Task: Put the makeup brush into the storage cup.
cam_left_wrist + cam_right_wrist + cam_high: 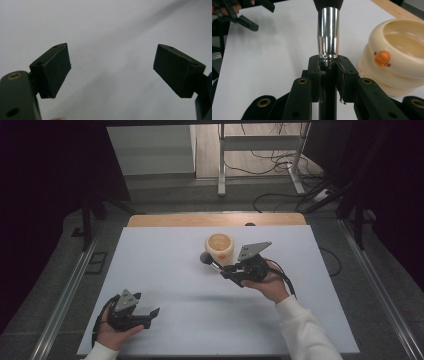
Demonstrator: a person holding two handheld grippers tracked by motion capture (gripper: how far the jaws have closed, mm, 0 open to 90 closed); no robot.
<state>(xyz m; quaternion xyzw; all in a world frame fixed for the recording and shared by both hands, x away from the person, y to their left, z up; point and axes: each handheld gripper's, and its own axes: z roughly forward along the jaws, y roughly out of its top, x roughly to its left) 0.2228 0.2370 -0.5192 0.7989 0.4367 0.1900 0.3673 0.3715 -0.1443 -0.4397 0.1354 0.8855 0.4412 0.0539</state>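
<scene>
Overhead, the high view shows a white worktop (165,270) with a wooden edge at its far side. The right gripper (223,268) sits near the middle of the worktop, held in the person's right hand (272,285), with a white sleeve (305,330) behind it. Its jaws are closed on a brush (210,261) whose dark round head points to the left in this view, just beside a cream cup (219,246). The cup stands upright, just behind the brush head. The left gripper (150,312) rests low at the near left corner, well apart from the cup, held in the left hand (112,332).

The left gripper view gives what the high view cannot settle: its two black jaws stand wide apart with bare white worktop (110,37) between them and nothing in the gap.

The right gripper view shows the grip close up. The jaws pinch the brush's dark handle just below a shiny metal ferrule (328,32), and the dark head begins at the top edge. The cream cup (397,57) stands just to the right, ribbed in rounded rings, with an orange knob (382,57) on its side, a detail too small to make out from above. The left gripper (242,15) appears at the upper left.
</scene>
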